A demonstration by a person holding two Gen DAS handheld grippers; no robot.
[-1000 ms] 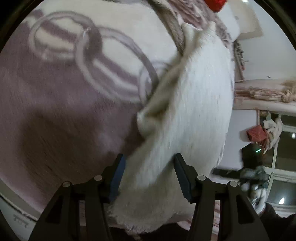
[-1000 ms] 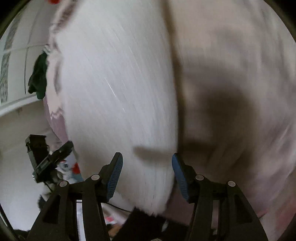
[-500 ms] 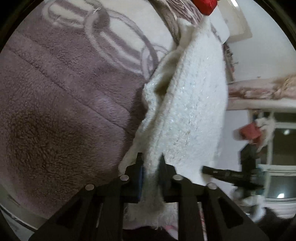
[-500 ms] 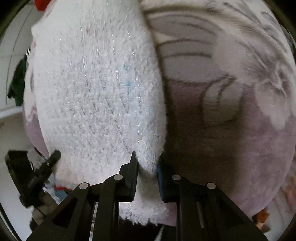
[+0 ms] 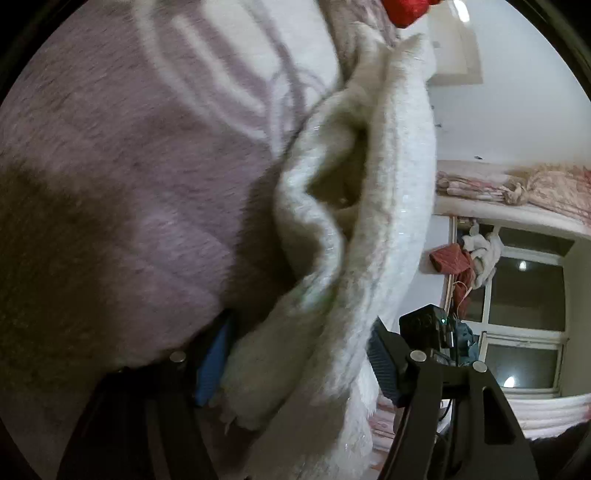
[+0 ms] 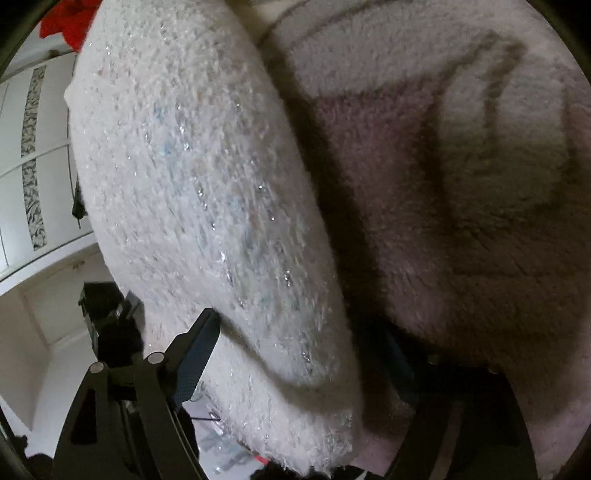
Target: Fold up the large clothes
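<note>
A fluffy white knitted garment (image 5: 391,192) with glittery threads lies along the edge of a bed, on a mauve blanket (image 5: 140,192) with a pale pattern. Its near hem runs between the fingers of my left gripper (image 5: 297,363), whose jaws are opening; the blue pads stand apart from the cloth's bulk and a fold gapes above them. In the right wrist view the same garment (image 6: 199,177) fills the left half. My right gripper (image 6: 299,365) straddles its near corner with jaws opening wide. The right finger is mostly hidden in shadow against the blanket (image 6: 461,229).
A red item (image 5: 406,11) lies at the far end of the bed. Beyond the bed edge are a dark window (image 5: 524,295), hanging clothes (image 5: 465,258) and rolled bedding (image 5: 517,188). A wardrobe (image 6: 33,155) stands at the left of the right wrist view.
Half a second ago both grippers were pinched shut on the garment's hem; now both sets of jaws stand apart. Both have sunk closer to the blanket, and the hem has slackened.
</note>
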